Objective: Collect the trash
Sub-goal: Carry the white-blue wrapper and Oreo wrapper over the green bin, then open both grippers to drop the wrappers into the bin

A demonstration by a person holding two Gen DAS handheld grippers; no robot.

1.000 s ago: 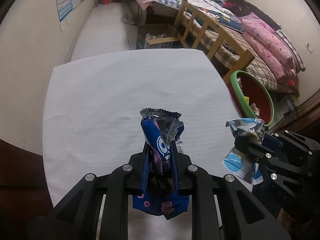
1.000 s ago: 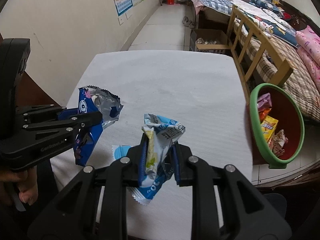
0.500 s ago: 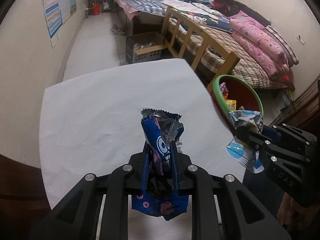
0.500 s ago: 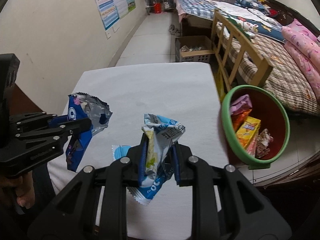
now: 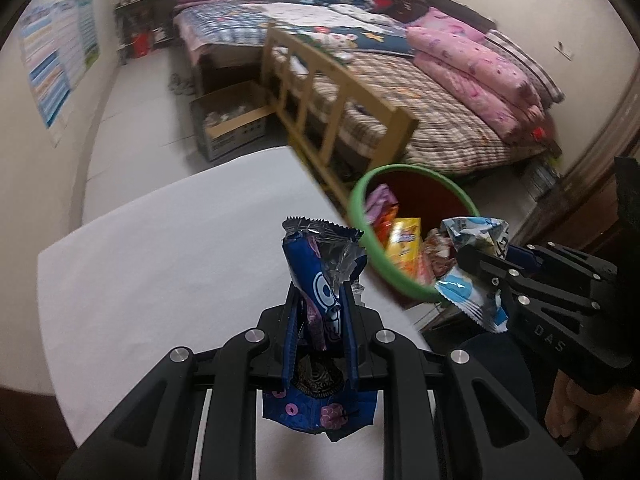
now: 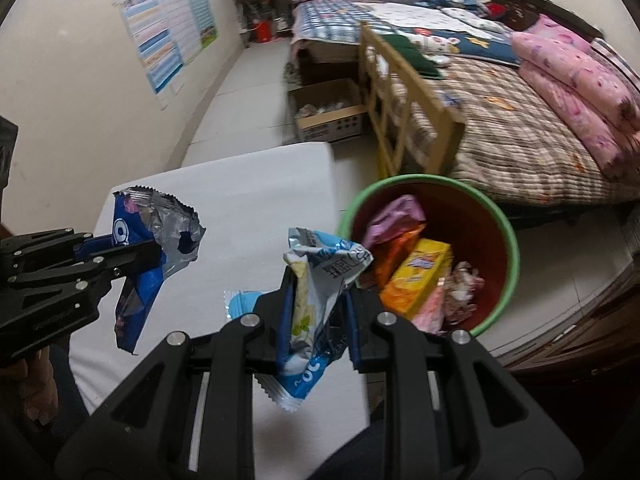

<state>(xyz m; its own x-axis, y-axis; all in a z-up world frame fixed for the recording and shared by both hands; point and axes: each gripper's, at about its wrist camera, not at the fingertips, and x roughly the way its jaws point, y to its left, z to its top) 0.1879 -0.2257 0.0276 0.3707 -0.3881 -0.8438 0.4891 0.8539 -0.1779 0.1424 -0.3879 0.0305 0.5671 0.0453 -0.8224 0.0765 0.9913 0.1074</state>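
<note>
My right claw [image 6: 316, 300] pinches the light-blue wrapper [image 6: 320, 276]; my left claw [image 5: 320, 320] pinches the dark-blue wrapper [image 5: 320, 280]. The green-rimmed bin [image 6: 508, 248] lies ahead-right of both, nearer the right claw.

Beyond your worktop [image 5: 168, 264] with its white cover, you have a bed [image 5: 448, 120] with a wooden rail [image 5: 340, 112], pink quilts [image 5: 472, 68] stacked on its checked cover. A cardboard box [image 6: 328, 116] sits on the floor beside it, and a poster [image 6: 172, 32] hangs on the wall.
</note>
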